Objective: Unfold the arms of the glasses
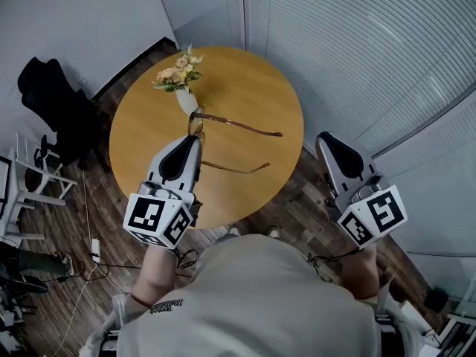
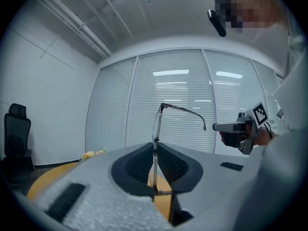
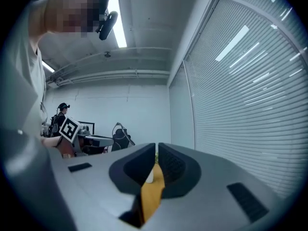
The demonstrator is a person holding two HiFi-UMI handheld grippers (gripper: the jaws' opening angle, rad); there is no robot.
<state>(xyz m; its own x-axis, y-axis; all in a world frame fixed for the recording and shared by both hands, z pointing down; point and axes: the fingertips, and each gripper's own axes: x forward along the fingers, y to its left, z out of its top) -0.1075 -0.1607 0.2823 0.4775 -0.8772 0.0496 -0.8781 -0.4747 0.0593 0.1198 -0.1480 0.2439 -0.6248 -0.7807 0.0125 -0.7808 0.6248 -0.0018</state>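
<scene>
The thin brown-framed glasses [image 1: 223,121] hang just above the round wooden table [image 1: 245,73], front edge-on and upright in the left gripper view [image 2: 157,124]. My left gripper [image 1: 195,138] is shut on the front frame near a lens, and its jaws [image 2: 155,148] pinch the rim. Both arms of the glasses stick out to the right, one ending at the far tip [image 1: 280,134], the other nearer me [image 1: 266,166]. My right gripper [image 1: 325,141] floats off the table's right edge, jaws together with nothing between them [image 3: 157,149].
A white vase [image 1: 187,100] with pale flowers [image 1: 178,73] stands on the table just beyond the glasses. A black office chair [image 1: 52,103] and a white rack [image 1: 30,177] stand at the left on the wooden floor. Blinds cover the wall at the right.
</scene>
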